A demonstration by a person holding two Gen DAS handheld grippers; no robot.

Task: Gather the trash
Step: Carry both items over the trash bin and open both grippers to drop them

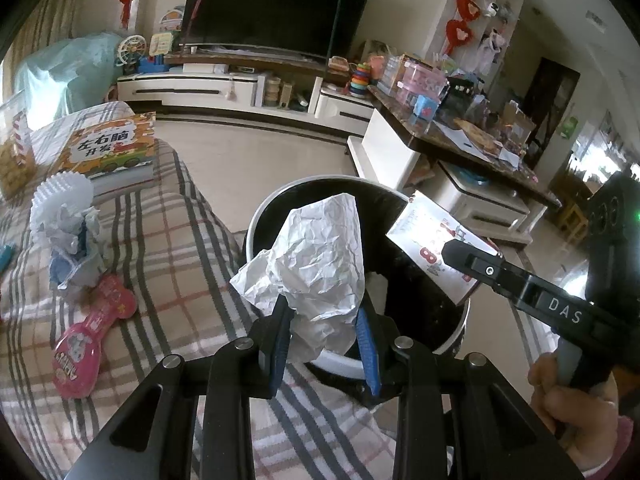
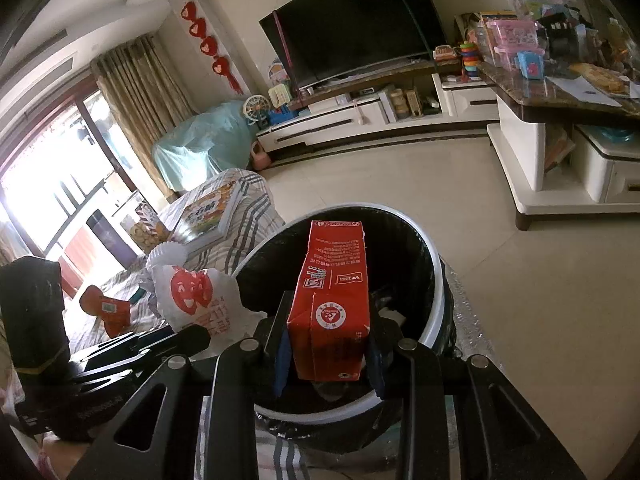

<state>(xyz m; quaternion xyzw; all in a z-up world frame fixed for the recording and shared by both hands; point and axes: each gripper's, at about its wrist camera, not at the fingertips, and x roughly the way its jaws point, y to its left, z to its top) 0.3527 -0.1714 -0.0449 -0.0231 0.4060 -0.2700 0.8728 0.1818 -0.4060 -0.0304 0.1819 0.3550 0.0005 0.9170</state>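
Observation:
My left gripper (image 1: 326, 336) is shut on a crumpled white paper wrapper (image 1: 316, 260), holding it over the near-left rim of a round bin with a black liner (image 1: 416, 300). The same wrapper (image 2: 196, 300), with a red face printed on it, shows at the left of the right wrist view. My right gripper (image 2: 330, 356) is shut on a red drink carton (image 2: 334, 292), held upright over the bin (image 2: 434, 276). From the left wrist view the carton (image 1: 434, 240) hangs over the bin's right rim, pinched by the right gripper (image 1: 460, 256). A hand holds that gripper's handle at the lower right.
The checked sofa cover (image 1: 160, 240) carries a paper cupcake liner with crumpled paper (image 1: 66, 216), a pink bone-shaped packet (image 1: 94, 332), a children's book (image 1: 114, 148) and a red packet (image 2: 106, 310). A cluttered marble-top table (image 1: 460, 136) and TV stand (image 1: 224, 88) lie beyond the tiled floor.

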